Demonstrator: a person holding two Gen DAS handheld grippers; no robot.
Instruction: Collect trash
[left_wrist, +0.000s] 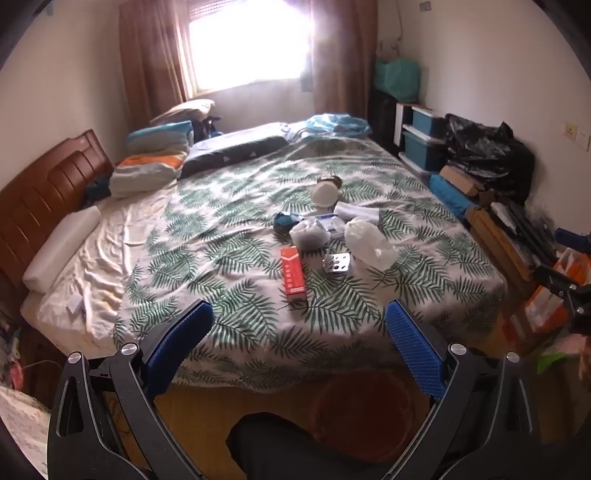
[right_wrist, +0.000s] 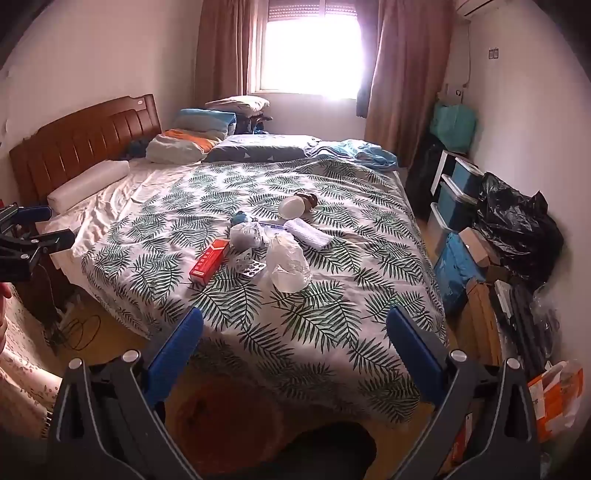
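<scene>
Reddish-brown and round, a bin (left_wrist: 360, 413) stands on the wooden floor at the foot of the bed (left_wrist: 258, 229), right beneath both grippers; its inside is in shadow and nothing can be made out in it. A black bag (left_wrist: 487, 155), bulging, sits against the right wall above stacked blue storage boxes (left_wrist: 424, 136); what they hold cannot be seen.

Trash lies clustered near the middle of the leaf-print cover, well apart from both grippers: a red carton (left_wrist: 293, 273) nearest the foot, a silver blister pack (left_wrist: 338, 263) just beside it, a crumpled clear plastic bag (left_wrist: 369, 240) to its right, a second clear bag holding something dark (left_wrist: 309, 234), a small blue wrapper (left_wrist: 283, 220), a white roll (left_wrist: 356, 212) and a white cup on its side (left_wrist: 324, 194).

Left gripper (left_wrist: 299, 325) hovers over the foot of the bed, its blue fingers (left_wrist: 413, 347) spread wide with nothing between them. Right gripper (right_wrist: 295, 328) is level with it, blue fingers (right_wrist: 417, 350) equally spread and empty, and shows at the right edge of the left view.

Pillows (left_wrist: 147, 173) pile by the wooden headboard (left_wrist: 48, 192). Brown curtains (left_wrist: 147, 59) frame a bright window (left_wrist: 247, 40).
</scene>
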